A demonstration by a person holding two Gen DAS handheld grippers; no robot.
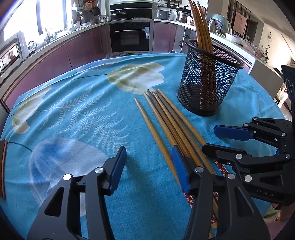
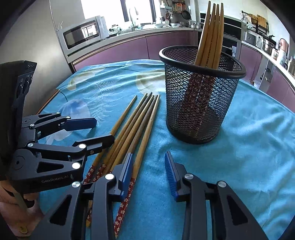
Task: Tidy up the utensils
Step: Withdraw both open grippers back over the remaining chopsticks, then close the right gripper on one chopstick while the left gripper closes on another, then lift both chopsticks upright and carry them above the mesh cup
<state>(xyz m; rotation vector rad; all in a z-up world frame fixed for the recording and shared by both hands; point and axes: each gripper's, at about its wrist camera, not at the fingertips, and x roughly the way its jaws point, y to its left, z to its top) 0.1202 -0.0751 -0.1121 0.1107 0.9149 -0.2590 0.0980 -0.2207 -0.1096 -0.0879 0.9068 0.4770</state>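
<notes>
The loose chopsticks (image 1: 166, 120) lie flat on the cloth-covered counter (image 1: 83, 114), tips pointing away toward the mesh holder (image 1: 208, 81) just beside them, where others stand upright; both the left gripper (image 1: 149, 157) and right gripper (image 2: 149, 158) hang with jaws apart, gripping nothing; open cloth lies leftward.

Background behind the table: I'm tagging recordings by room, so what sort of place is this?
A home kitchen, most likely: a built-in oven, a microwave, and pots on the counter.
</notes>
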